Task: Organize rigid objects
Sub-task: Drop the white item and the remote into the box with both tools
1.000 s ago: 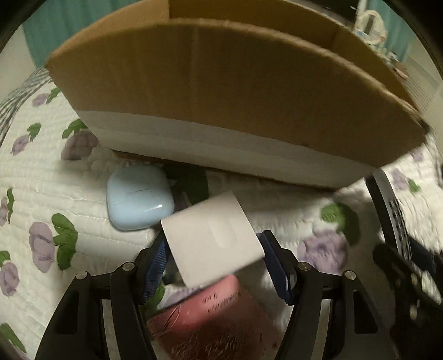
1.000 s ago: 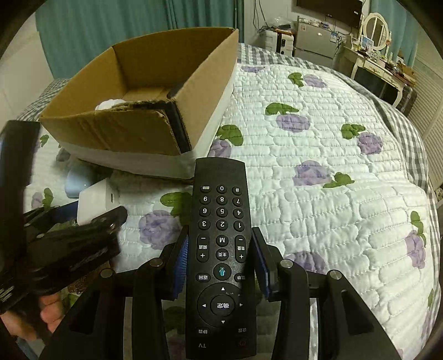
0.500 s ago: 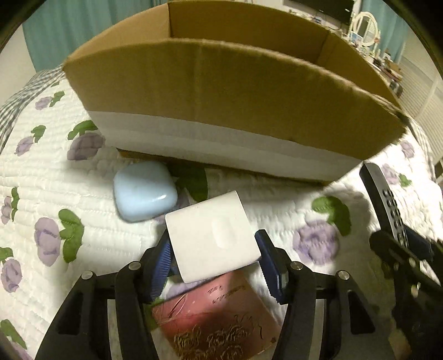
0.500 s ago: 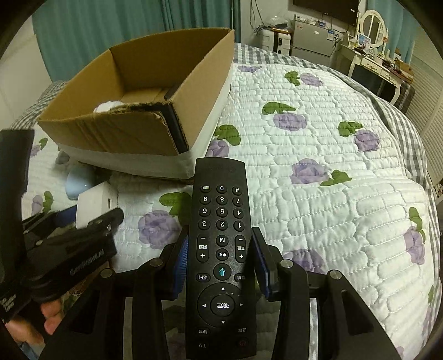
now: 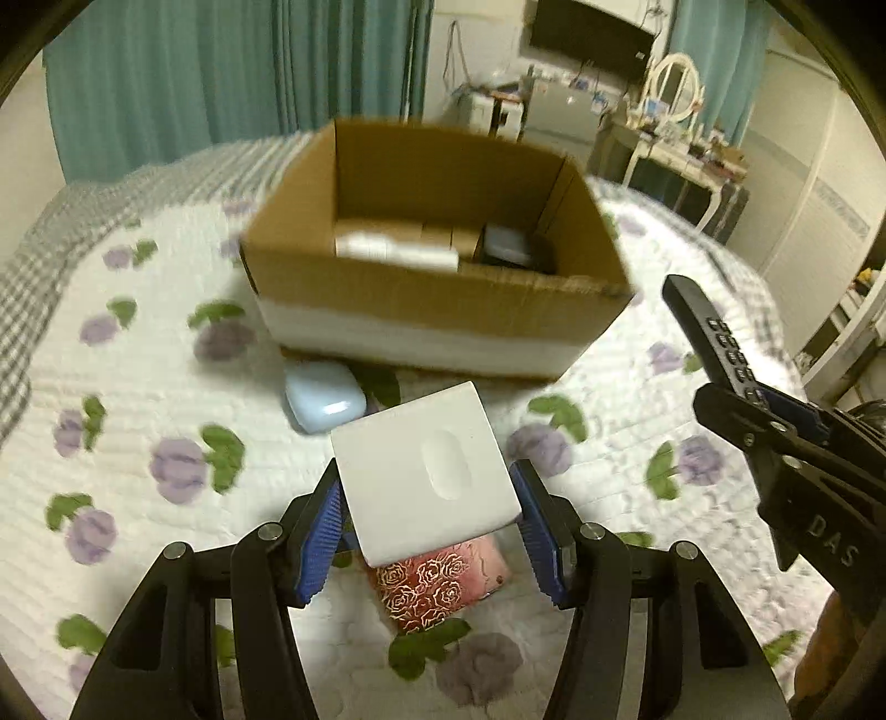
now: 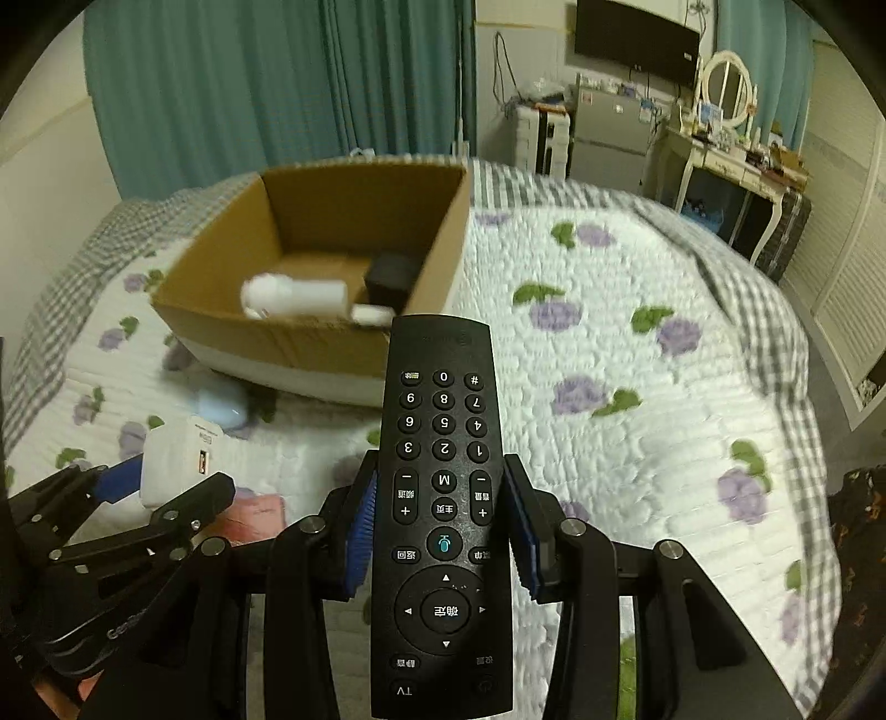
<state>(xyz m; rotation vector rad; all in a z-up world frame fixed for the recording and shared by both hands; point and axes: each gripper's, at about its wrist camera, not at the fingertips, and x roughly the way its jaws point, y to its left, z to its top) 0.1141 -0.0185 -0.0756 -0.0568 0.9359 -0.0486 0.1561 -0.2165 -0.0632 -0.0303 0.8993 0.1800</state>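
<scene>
Box (image 5: 437, 310) lies ahead of and below both my hand-held grippers, open top up, near wall facing me, standing toward the far end of the bed (image 5: 138, 387). My left hand-held gripper (image 5: 429, 518) is clamped on the white charger block (image 5: 423, 471), closer to that near wall. My right hand-held gripper (image 6: 443, 526) grips the black remote (image 6: 440, 498), long axis pointing past the box's right corner.

Teal curtains (image 6: 266, 88) hang behind a quilted floral bed (image 6: 637, 399); a white vanity (image 6: 725, 155) stands under a wall television (image 6: 637, 41).
</scene>
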